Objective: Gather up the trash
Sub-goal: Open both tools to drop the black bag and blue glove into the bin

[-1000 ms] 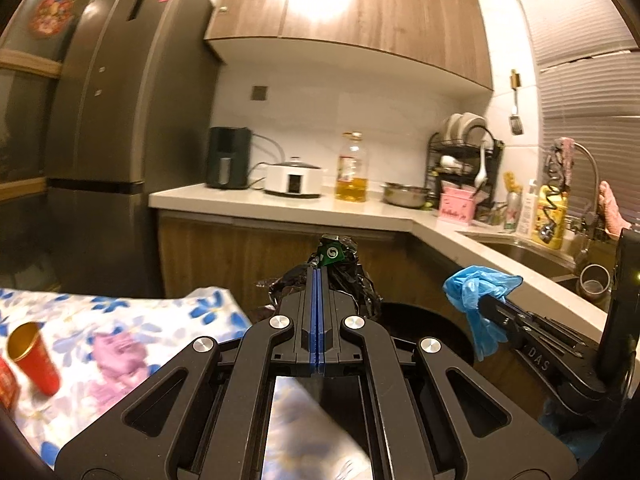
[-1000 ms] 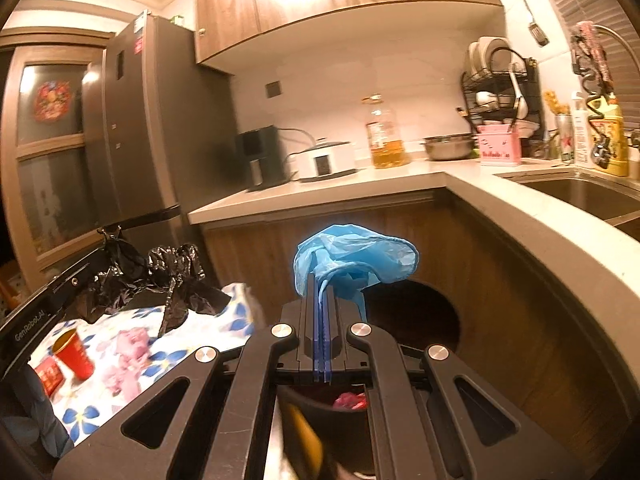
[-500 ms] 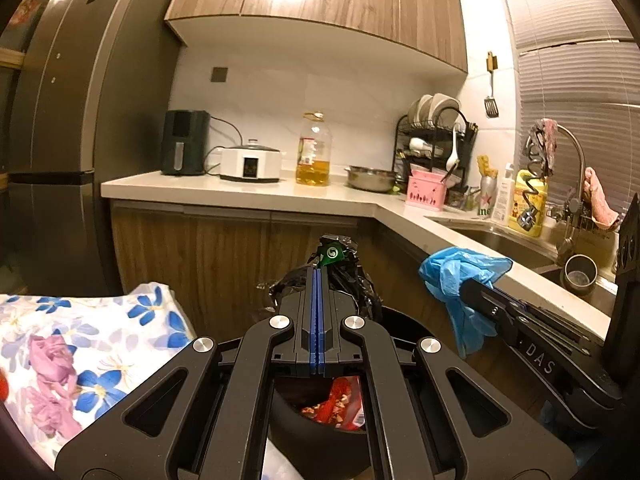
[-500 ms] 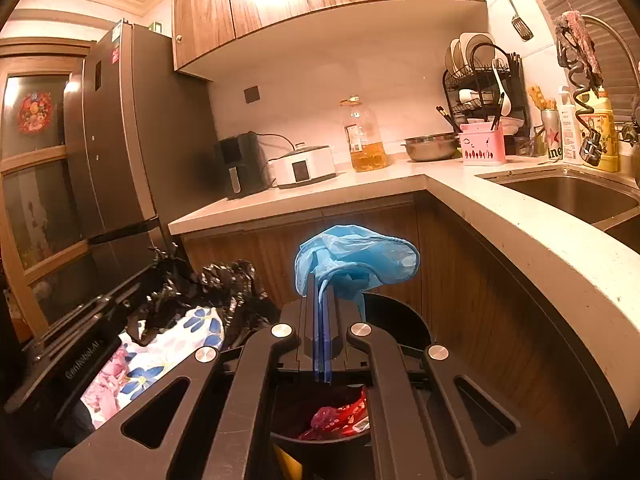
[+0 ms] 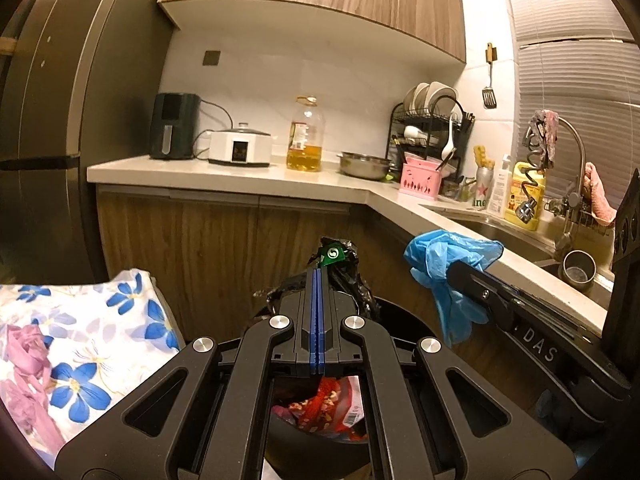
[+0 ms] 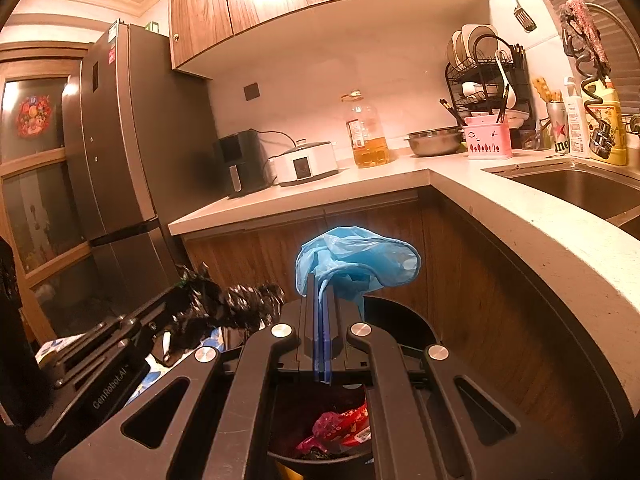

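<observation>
Both grippers level over the black bin (image 5: 404, 316): left gripper (image 5: 318, 276) clamped on crumpled black bag (image 5: 352, 280), right gripper (image 6: 322, 292) clamped on blue bag (image 6: 356, 264), drooping right.

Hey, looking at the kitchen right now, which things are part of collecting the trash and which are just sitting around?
Part of the job:
- black plastic scrap in the left hand-held gripper
- blue plastic bag in the right hand-held gripper
- black bin with red wrappers

Just sitting around:
- oil bottle
- air fryer
- dish rack
- floral cloth
</observation>
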Tool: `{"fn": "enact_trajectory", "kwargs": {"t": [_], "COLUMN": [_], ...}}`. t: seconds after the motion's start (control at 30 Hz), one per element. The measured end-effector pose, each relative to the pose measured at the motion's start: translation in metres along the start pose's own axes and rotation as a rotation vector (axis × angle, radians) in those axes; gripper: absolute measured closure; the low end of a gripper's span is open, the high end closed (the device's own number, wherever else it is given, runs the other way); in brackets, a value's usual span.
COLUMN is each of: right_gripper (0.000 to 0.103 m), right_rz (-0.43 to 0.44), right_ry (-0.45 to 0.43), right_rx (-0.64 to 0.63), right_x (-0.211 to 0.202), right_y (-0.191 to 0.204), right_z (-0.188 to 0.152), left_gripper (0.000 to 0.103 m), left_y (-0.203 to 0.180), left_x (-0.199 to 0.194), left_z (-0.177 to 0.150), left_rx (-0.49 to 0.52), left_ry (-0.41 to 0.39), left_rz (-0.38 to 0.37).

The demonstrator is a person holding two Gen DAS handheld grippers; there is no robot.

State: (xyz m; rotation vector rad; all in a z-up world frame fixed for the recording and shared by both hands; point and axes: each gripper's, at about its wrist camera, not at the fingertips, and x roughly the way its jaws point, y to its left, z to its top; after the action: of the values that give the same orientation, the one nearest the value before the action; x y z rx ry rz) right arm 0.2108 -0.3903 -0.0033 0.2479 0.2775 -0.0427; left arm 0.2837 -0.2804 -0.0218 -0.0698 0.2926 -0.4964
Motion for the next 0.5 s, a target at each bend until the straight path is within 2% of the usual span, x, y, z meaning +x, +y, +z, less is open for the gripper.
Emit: {"fn": "enact_trajectory", "kwargs": {"t": [0.23, 0.3, 0.37, 0.43, 0.47, 0.5], "right_gripper": [0.1, 0.096, 0.084, 0.074, 0.074, 0.074], "right_rz": [0.007, 0.003, 0.0, -0.002, -0.009, -0.01], "right_ry": [0.024, 0.034, 0.042, 0.045, 0.045, 0.044], "right_rx": [0.024, 0.031, 0.039, 0.049, 0.048, 0.049], "right_x": [0.009, 0.011, 0.013, 0.013, 0.012, 0.011], "right_y": [-0.004, -0.006, -0.008, -0.01, -0.01, -0.011], "right_z": [-0.002, -0.003, -0.004, -0.005, -0.005, -0.005], "left_gripper": [0.103, 0.103, 0.102, 0.091, 0.087, 0.078], "left_y": [0.001, 0.001, 0.001, 0.004, 0.007, 0.01], "left_x": [0.009, 0.012, 0.014, 0.016, 0.017, 0.016], "left_z": [-0.006, -0.008, -0.01, -0.011, -0.012, -0.013], "left_rx": [0.006, 0.017, 0.022, 0.017, 0.008, -0.003], "left_ry": [0.023, 0.033, 0.045, 0.052, 0.056, 0.058], "left_rz": [-0.006, -0.003, 0.001, 0.014, 0.022, 0.031]}}
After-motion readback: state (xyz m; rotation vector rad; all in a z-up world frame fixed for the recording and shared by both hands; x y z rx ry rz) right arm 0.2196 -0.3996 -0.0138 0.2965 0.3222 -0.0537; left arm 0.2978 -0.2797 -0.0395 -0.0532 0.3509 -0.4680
